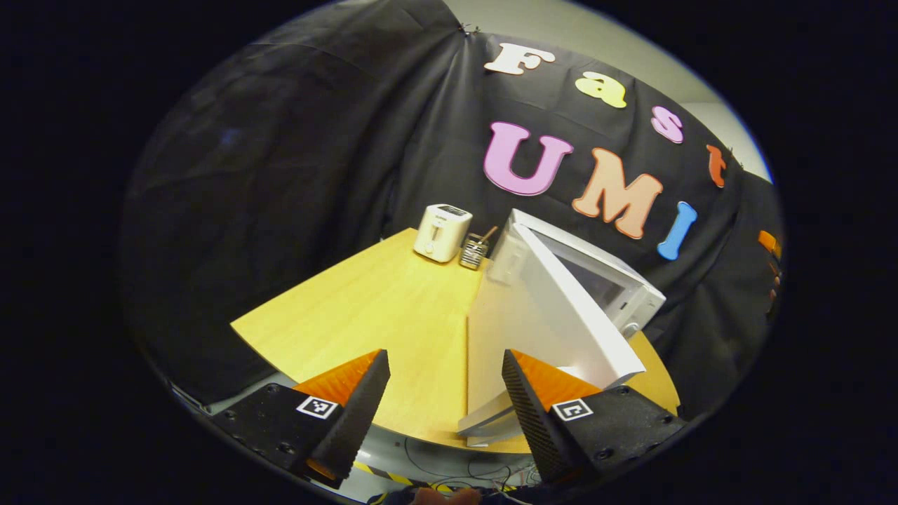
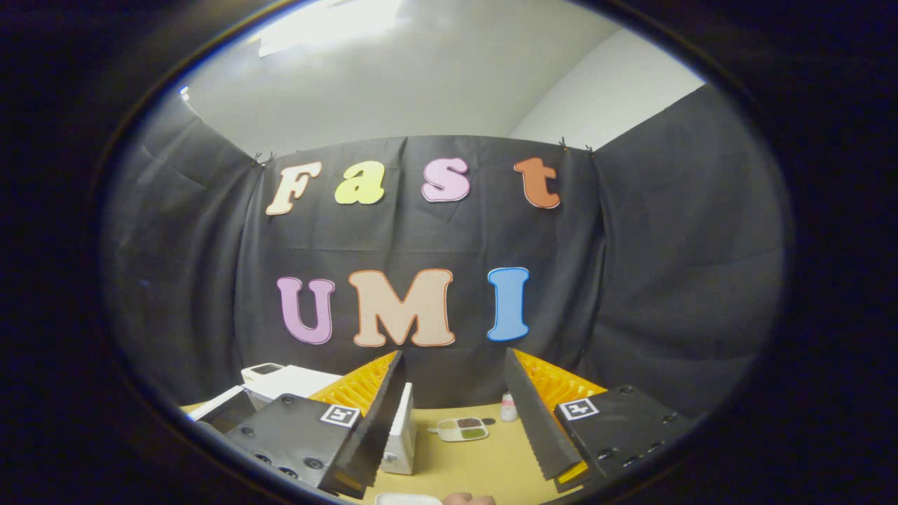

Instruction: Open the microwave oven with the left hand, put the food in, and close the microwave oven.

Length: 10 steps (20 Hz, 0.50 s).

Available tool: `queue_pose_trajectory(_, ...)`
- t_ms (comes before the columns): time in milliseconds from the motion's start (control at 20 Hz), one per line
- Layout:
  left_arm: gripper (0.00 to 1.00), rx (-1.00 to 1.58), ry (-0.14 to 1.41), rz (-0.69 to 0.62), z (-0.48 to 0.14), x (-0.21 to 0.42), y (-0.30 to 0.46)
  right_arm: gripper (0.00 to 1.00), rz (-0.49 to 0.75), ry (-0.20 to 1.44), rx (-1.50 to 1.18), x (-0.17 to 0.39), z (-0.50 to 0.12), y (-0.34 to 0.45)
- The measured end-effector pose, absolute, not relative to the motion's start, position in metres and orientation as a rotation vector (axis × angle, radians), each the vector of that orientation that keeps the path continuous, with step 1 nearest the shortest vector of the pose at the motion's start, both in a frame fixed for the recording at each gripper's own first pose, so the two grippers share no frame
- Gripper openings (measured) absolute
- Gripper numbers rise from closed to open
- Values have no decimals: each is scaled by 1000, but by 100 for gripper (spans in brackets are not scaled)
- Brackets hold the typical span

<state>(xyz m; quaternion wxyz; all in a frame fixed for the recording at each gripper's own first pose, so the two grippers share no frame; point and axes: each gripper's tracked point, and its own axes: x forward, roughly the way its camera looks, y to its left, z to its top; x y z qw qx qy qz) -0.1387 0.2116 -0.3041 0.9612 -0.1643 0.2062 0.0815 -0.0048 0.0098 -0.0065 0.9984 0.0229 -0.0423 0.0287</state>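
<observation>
Both grippers are spread wide, holding nothing. Microwave door [image 1: 554, 330] hangs open at one o'clock of the left gripper [image 1: 445, 393]; the food tray [image 2: 461, 428] lies between the right gripper [image 2: 454, 410] fingers, nearer it.

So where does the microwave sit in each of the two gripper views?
Left gripper view: microwave right of centre, its door swung open toward the camera.
Right gripper view: microwave at lower left, partly behind a finger.
Shared landmark: the yellow wooden table under it.
</observation>
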Motion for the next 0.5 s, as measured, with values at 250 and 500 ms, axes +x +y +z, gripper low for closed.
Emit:
queue_pose_trajectory(250, 85, -244, 553, 45, -338, -141, 156, 76, 19, -89, 28, -18, -3, -19)
queue_pose_trajectory(500, 11, -57, 574, -9, -348, -116, 121, 76, -50, -89, -14, -32, 0, -58)
